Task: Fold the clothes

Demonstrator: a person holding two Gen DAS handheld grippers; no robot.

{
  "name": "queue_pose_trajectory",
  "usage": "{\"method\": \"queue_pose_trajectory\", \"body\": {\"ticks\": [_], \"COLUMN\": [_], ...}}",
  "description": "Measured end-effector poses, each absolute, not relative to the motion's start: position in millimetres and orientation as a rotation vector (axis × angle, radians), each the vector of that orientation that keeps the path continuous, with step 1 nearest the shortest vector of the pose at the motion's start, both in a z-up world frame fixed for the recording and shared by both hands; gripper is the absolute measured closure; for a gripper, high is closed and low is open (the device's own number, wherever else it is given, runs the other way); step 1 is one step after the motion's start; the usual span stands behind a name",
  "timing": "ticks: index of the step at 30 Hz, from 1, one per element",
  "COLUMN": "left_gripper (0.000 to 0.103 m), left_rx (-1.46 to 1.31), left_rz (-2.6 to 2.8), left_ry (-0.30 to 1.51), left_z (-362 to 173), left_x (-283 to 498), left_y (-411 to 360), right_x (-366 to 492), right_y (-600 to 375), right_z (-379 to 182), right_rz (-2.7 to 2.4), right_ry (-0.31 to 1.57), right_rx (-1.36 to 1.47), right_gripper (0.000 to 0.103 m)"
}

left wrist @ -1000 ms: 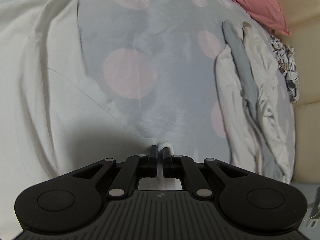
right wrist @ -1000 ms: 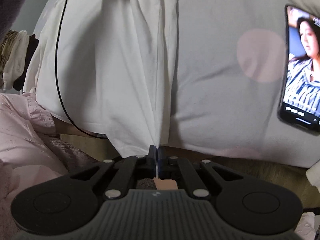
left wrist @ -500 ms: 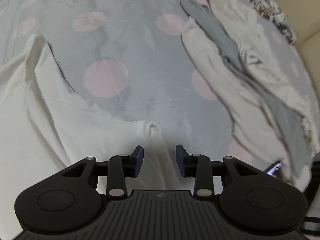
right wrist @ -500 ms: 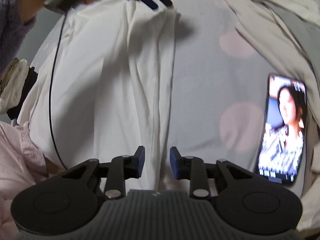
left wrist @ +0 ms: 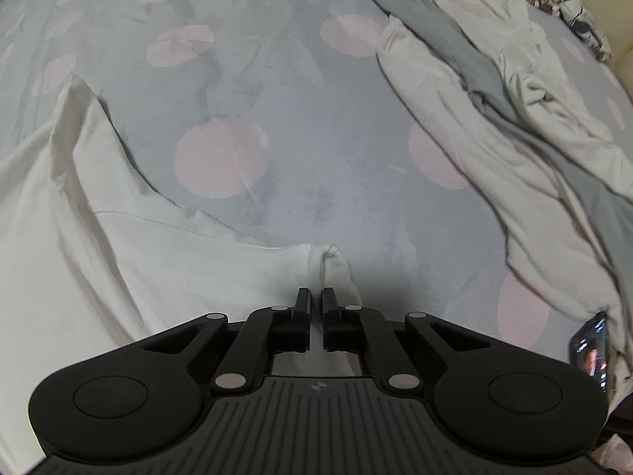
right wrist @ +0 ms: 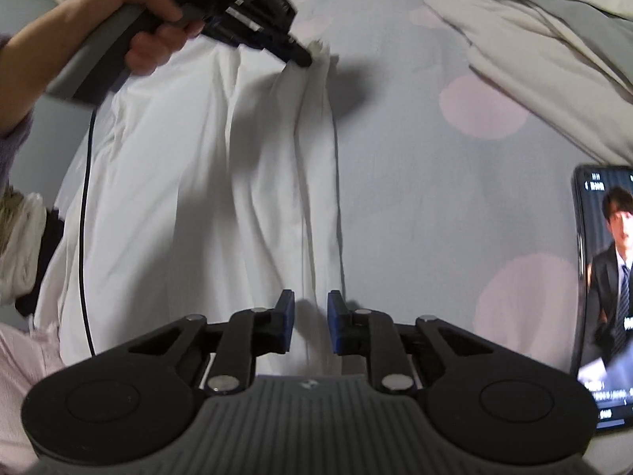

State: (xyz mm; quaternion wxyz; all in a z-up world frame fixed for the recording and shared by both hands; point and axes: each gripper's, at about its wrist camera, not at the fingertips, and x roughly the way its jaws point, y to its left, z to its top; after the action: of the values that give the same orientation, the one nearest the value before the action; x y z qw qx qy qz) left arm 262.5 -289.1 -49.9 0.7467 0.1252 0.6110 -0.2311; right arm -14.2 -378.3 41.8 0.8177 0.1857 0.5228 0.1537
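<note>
Left wrist view: left gripper, jaws nearly pressed together, pinching a bunched corner of white garment. Garment spread lower left on grey bedsheet with pink dots. Heap of cream and grey clothes at right. Phone at right edge, screen lit.

Right wrist view: right gripper, jaws spread, straddling near fold of white garment without clamping. Hand at upper left holding left gripper at garment's far corner. Black cable trailing across cloth. Phone lying on sheet at right.
</note>
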Motion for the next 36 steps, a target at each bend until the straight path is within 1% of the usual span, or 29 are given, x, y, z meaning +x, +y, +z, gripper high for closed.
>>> {"method": "queue_pose_trajectory", "body": {"ticks": [4, 6, 10, 17, 19, 21, 24, 26, 29, 32, 36], "left_gripper": [0.1, 0.1, 0.1, 0.098, 0.092, 0.078, 0.068, 0.064, 0.063, 0.062, 0.062], "left_rx": [0.198, 0.148, 0.115, 0.1, 0.117, 0.143, 0.173, 0.172, 0.188, 0.186, 0.112], "left_rz": [-0.52, -0.541, -0.572, -0.566, -0.583, -0.601, -0.62, -0.628, -0.64, -0.623, -0.645], "left_ry": [1.344, 1.334, 1.312, 1.288, 1.26, 1.213, 1.157, 1.143, 1.137, 1.165, 1.196], "left_z": [-42, -38, -38, -63, -61, -50, -30, -21, -13, -17, -29], "left_x": [268, 271, 273, 270, 265, 258, 243, 228, 197, 163, 111], "left_y": [-284, -281, -280, -284, -283, -277, -264, -250, -226, -199, -163], "right_x": [-8, -11, -17, -16, -15, -19, -23, -26, -34, -42, -58], "right_y": [-375, -374, -376, -378, -383, -389, -393, -393, -387, -380, -368], "right_z": [35, 36, 43, 35, 34, 37, 38, 41, 49, 57, 63], "right_rz": [0.343, 0.325, 0.269, 0.241, 0.248, 0.252, 0.262, 0.266, 0.276, 0.28, 0.293], "right_ry": [1.121, 1.12, 1.114, 1.162, 1.184, 1.19, 1.196, 1.189, 1.16, 1.136, 1.119], "right_rx": [0.408, 0.389, 0.374, 0.35, 0.385, 0.409, 0.412, 0.398, 0.343, 0.291, 0.226], "right_gripper": [0.083, 0.101, 0.101, 0.1, 0.097, 0.095, 0.095, 0.095, 0.094, 0.091, 0.091]}}
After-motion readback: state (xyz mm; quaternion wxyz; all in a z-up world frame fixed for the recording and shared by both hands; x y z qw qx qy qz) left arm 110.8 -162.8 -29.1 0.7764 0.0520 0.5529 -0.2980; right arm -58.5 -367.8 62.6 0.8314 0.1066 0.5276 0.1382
